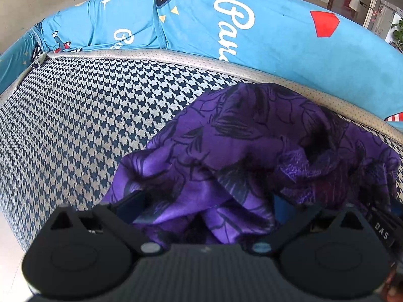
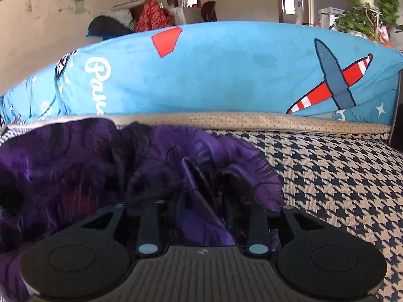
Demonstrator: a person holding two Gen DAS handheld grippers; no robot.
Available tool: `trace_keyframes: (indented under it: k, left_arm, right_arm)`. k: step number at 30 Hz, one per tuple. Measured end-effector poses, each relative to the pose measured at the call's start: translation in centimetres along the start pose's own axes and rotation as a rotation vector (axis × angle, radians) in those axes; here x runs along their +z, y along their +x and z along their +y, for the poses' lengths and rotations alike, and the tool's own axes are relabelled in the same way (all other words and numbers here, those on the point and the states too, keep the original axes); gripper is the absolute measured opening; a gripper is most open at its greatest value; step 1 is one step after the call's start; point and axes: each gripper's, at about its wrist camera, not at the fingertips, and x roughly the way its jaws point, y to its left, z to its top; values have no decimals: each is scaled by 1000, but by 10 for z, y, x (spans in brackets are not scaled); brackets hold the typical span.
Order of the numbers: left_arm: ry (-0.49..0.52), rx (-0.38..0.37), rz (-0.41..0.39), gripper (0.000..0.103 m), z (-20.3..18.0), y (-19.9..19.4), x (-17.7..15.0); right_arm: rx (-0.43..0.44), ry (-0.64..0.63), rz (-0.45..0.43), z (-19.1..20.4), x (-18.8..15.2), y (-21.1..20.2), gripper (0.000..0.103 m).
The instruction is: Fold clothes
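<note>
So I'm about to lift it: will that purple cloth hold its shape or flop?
The purple cloth will probably flop: it lies in soft bunched folds. Its sheen suggests it may slip. It looks thin, so likely light.

Houndstooth sofa seat [image 1: 75, 115], crumpled purple garment [image 1: 226, 151] on it, blue cushion [image 1: 277, 37] behind.

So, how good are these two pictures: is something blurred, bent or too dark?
Left wrist view: the sofa seat edge bows from the fisheye, and the purple cloth is sharp but dark in its folds. Right wrist view: the cloth at left is smeared and murky; the blue cover is evenly lit.
</note>
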Motion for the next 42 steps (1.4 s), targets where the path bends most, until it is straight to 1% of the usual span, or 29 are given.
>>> trace_keyframes:
  k: [1, 2, 4, 6, 11, 13, 17, 19, 24, 27, 32, 35, 38, 39, 40, 42]
  left_arm:
    - [0, 3, 2, 103, 1, 1, 0]
    - [-4, 4, 4, 103, 2, 1, -1]
    - [-16, 6, 15, 103, 5, 4, -1]
    - [-27, 5, 25, 103, 8, 6, -1]
    - [-26, 17, 27, 103, 7, 8, -3]
    - [-24, 22, 27, 103, 6, 9, -3]
    - [-13, 35, 32, 103, 3, 12, -6]
    - [2, 45, 31, 103, -1, 13, -7]
    - [18, 63, 22, 103, -5, 14, -7]
    - [0, 51, 14, 103, -2, 12, -6]
    - [-21, 41, 15, 103, 3, 12, -5]
    - [-22, 39, 18, 103, 4, 12, -5]
    - [-13, 43, 16, 103, 2, 11, -6]
    - [-10, 44, 14, 103, 2, 11, -6]
    - [-7, 46, 13, 103, 1, 11, -7]
    - [-2, 51, 8, 103, 0, 11, -8]
  right_arm:
    - [2, 3, 9, -1, -3, -6, 55]
    - [12, 4, 15, -2, -4, -11, 58]
    - [45, -17, 25, -2, -8, -21, 68]
    - [80, -51, 31, -1, -15, -31, 73]
    - [190, -151, 88, 10, -39, -38, 73]
    - [199, -197, 87, 15, -47, -39, 73]
    - [214, -221, 71, 20, -58, -36, 73]
    - [203, -224, 69, 22, -63, -30, 73]
    - [160, -296, -26, 38, -74, -19, 73]
    - [131, -300, -60, 48, -72, -10, 73]
    - [124, -269, -73, 60, -59, 8, 74]
    - [105, -314, -84, 67, -57, 15, 78]
    - [88, -312, -82, 66, -57, 16, 84]
    - [79, -306, -80, 66, -57, 17, 92]
    - [54, -302, -74, 66, -57, 19, 103]
    - [31, -305, -70, 68, -56, 23, 103]
